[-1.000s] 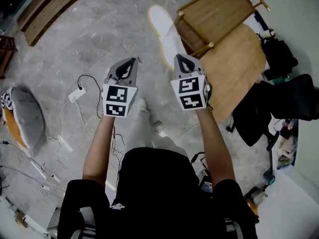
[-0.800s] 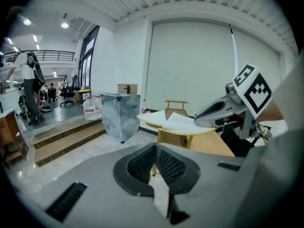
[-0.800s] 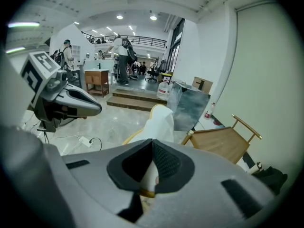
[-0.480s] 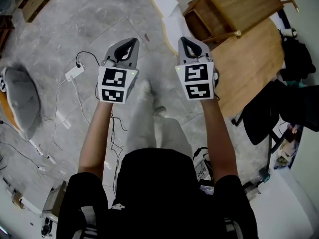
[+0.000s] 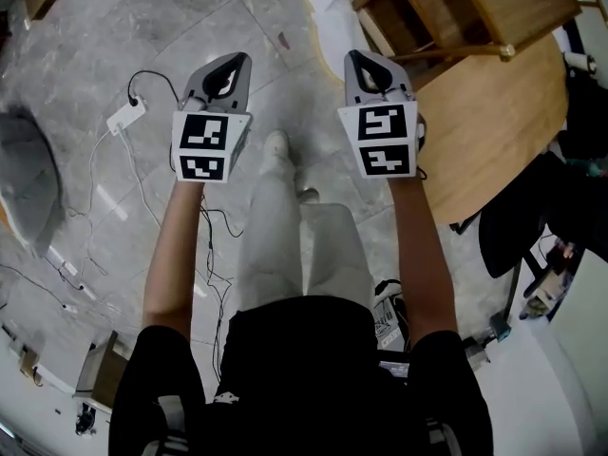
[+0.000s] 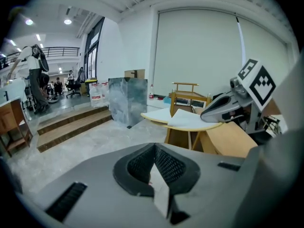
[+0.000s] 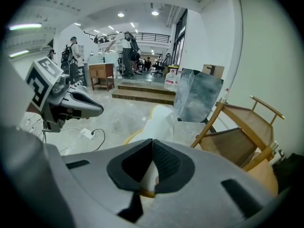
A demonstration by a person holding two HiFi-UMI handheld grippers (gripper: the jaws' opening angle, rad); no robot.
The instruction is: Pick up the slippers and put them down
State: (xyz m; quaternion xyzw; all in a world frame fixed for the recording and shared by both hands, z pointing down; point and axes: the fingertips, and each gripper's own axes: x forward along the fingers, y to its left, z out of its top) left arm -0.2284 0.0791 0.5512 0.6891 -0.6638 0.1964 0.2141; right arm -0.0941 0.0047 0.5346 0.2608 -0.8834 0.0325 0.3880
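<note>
Hovering before the pick: left gripper (image 5: pixel 231 63) and right gripper (image 5: pixel 361 62), upper middle, jaws together, empty.
No slippers show; next means finding them and opening up.

Wooden chair (image 5: pixel 494 8) beside what seems a tabletop (image 5: pixel 484 141).

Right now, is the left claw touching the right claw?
Apart. The head view shows the left claw and the right claw held side by side, with a wide strip of grey floor showing between them.
</note>
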